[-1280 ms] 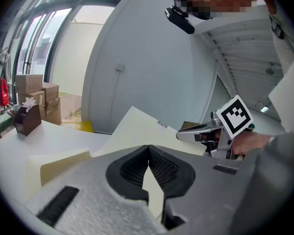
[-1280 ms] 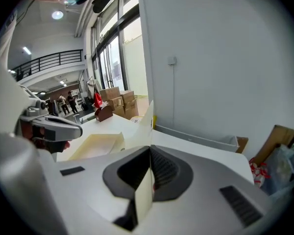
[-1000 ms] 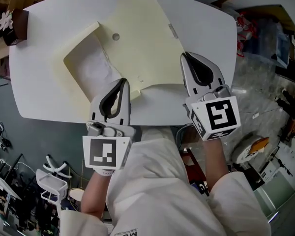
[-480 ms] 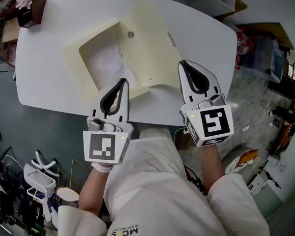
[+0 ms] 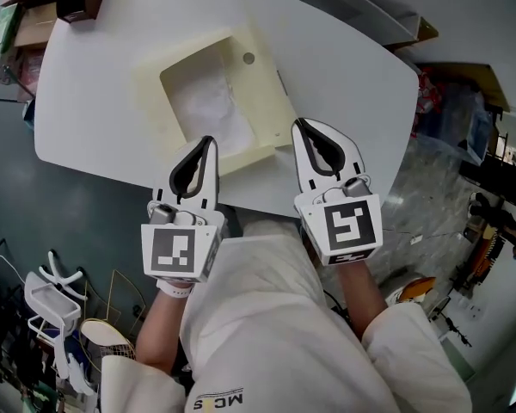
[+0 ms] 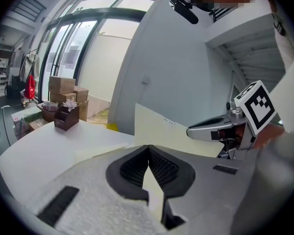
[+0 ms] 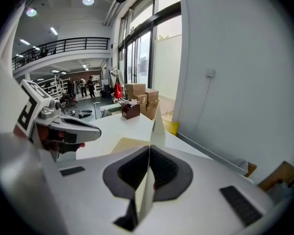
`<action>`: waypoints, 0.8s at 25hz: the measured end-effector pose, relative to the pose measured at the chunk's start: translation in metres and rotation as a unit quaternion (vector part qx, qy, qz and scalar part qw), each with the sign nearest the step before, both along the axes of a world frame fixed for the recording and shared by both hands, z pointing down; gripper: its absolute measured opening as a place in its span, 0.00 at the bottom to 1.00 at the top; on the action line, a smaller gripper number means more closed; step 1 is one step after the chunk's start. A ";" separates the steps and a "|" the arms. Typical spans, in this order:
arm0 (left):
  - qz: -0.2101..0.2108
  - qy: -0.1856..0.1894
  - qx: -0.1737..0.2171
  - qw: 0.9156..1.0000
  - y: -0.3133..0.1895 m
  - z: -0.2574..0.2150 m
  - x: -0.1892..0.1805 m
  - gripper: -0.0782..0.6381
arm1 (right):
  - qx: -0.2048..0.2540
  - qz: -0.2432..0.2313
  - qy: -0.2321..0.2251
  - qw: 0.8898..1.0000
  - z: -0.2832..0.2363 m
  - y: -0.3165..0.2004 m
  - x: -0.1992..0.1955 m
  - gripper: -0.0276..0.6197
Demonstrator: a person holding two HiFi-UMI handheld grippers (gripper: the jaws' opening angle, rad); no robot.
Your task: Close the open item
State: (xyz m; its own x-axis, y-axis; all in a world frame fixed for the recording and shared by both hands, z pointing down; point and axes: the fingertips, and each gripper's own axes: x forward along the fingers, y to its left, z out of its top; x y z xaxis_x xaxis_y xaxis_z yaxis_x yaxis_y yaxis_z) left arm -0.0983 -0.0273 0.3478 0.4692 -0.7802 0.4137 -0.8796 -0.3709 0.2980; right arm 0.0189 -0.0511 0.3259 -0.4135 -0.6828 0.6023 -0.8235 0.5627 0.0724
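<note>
cardboard box (image 5: pixel 152 74) open | lid (image 5: pixel 260 58) about upright, not lowered | right gripper (image 5: pixel 298 126) pinching lid edge | left gripper (image 5: pixel 207 142) pinching front flap (image 5: pixel 245 156) | remaining: fold lid down

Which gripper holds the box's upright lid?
The right gripper, fingers shut on the upright cream cardboard lid; the left gripper pinches the cream box's near wall.

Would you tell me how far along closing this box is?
Done: the lid stands roughly upright at the right of the box. In hand: the right claw pinches the lid, the left claw the box's near edge. Left: fold the lid down over the white paper.
</note>
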 end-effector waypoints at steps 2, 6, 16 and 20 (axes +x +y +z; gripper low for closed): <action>-0.008 -0.002 -0.001 1.000 0.004 0.002 -0.012 0.15 | -0.004 -0.005 -0.002 1.000 0.002 0.003 -0.011 0.07; -0.026 -0.012 0.001 1.000 0.011 0.009 -0.036 0.15 | -0.013 -0.026 -0.004 1.000 0.008 0.009 -0.035 0.07; -0.072 -0.015 -0.014 0.997 0.023 0.021 -0.071 0.15 | -0.043 -0.090 -0.009 0.995 0.032 0.024 -0.089 0.08; -0.091 -0.013 -0.030 0.995 0.030 0.031 -0.084 0.15 | -0.058 -0.121 -0.010 0.991 0.045 0.031 -0.112 0.09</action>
State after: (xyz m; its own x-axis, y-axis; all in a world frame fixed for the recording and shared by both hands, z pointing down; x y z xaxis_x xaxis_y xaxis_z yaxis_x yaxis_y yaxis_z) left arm -0.1824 0.0027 0.3793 0.3108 -0.8246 0.4726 -0.9384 -0.1872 0.2904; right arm -0.0929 -0.0198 0.3706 -0.5699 -0.4889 0.6605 -0.6635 0.7479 -0.0190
